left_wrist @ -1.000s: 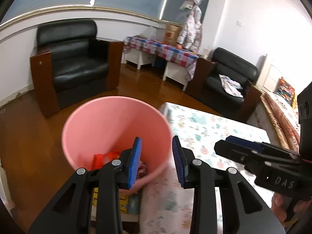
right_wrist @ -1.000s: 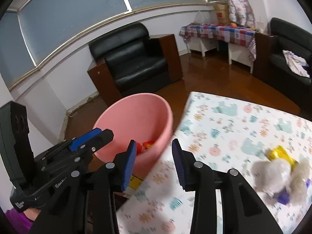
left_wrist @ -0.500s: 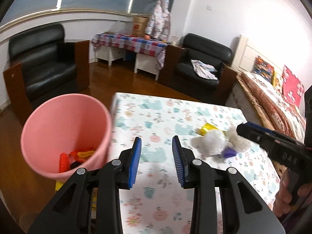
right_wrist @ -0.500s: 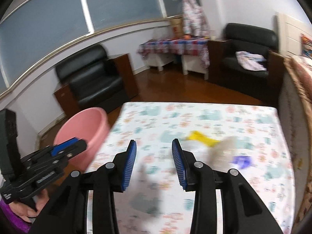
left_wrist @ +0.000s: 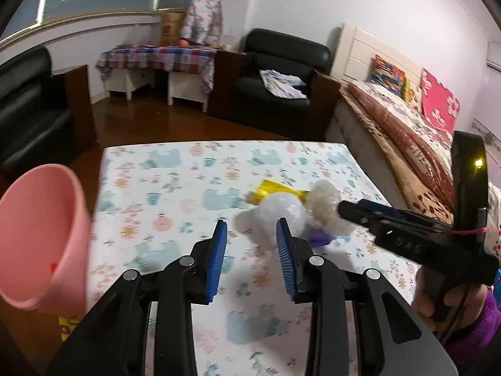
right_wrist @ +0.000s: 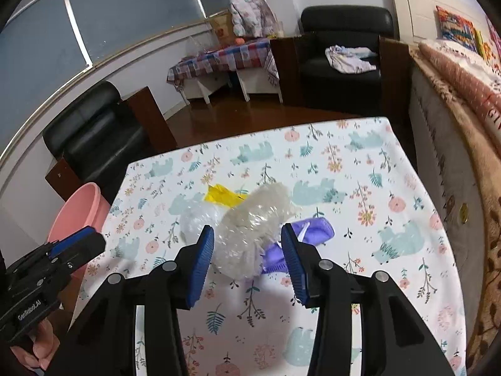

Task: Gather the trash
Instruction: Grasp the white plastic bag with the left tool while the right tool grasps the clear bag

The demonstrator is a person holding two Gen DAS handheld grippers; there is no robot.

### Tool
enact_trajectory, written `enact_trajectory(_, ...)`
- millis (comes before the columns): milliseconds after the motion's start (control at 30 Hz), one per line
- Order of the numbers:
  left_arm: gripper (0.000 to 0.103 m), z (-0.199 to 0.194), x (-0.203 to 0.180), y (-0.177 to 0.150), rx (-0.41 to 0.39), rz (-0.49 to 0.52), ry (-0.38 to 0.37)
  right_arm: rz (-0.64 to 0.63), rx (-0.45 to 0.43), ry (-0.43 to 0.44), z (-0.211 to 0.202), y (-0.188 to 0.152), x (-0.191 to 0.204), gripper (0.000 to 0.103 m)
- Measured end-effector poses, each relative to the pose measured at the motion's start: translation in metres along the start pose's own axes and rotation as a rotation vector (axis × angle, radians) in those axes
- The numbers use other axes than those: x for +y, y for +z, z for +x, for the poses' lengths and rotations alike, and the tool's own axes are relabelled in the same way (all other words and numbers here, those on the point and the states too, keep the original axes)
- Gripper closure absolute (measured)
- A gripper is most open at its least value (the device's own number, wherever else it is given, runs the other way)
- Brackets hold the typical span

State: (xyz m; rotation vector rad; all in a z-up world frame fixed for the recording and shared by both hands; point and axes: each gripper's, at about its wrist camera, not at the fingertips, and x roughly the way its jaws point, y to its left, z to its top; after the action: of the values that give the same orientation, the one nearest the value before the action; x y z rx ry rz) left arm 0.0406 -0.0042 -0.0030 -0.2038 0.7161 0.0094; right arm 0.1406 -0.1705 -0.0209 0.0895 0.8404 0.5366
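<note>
On the patterned tablecloth (right_wrist: 360,194) lies a small heap of trash: a crumpled clear plastic wad (right_wrist: 253,219), a whiter plastic ball (right_wrist: 195,222), a yellow wrapper (right_wrist: 224,195) and a purple wrapper (right_wrist: 313,228). My right gripper (right_wrist: 247,250) hangs just above the clear wad, its jaws opening, pads apart from it. My left gripper (left_wrist: 250,244) stands open before the white ball (left_wrist: 278,216), with nothing between its fingers. The pink bin (left_wrist: 34,235) stands off the table's left edge and holds red scraps.
Black armchairs (left_wrist: 275,84) and a low table with a checked cloth (left_wrist: 159,59) stand on the wooden floor behind. A bed (left_wrist: 407,119) runs along the right of the table. A hand in a purple sleeve (left_wrist: 469,319) holds the right gripper.
Both grippers swung away from the pink bin to the right, over the table, and came down toward the trash heap. The right jaws have widened.
</note>
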Motion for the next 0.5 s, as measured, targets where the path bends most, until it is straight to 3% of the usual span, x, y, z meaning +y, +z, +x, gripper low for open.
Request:
enact_trajectory(200, 0.07, 0.031, -0.019, 0.001, 0.05, 0.028, -0.032, 0.022, 0.034, 0.036, 0.019, -0.008, -0.009, 0.061)
enact_trajectory(233, 0.07, 0.036, -0.021, 0.001, 0.057, 0.033, -0.033, 0.019, 0.035, 0.047, 0.02, -0.01, -0.01, 0.063)
enact_trajectory(300, 0.07, 0.041, -0.025, 0.0, 0.066, 0.043, -0.033, 0.008, 0.038, 0.067, 0.021, -0.01, -0.01, 0.078)
enact_trajectory(367, 0.07, 0.048, -0.03, -0.001, 0.074, 0.054, -0.03, -0.003, 0.034, 0.083, 0.019, -0.011, -0.011, 0.085)
enact_trajectory(500, 0.07, 0.057, -0.037, -0.001, 0.079, 0.084, -0.015, -0.005, 0.018, 0.104, 0.01, -0.014, -0.013, 0.089)
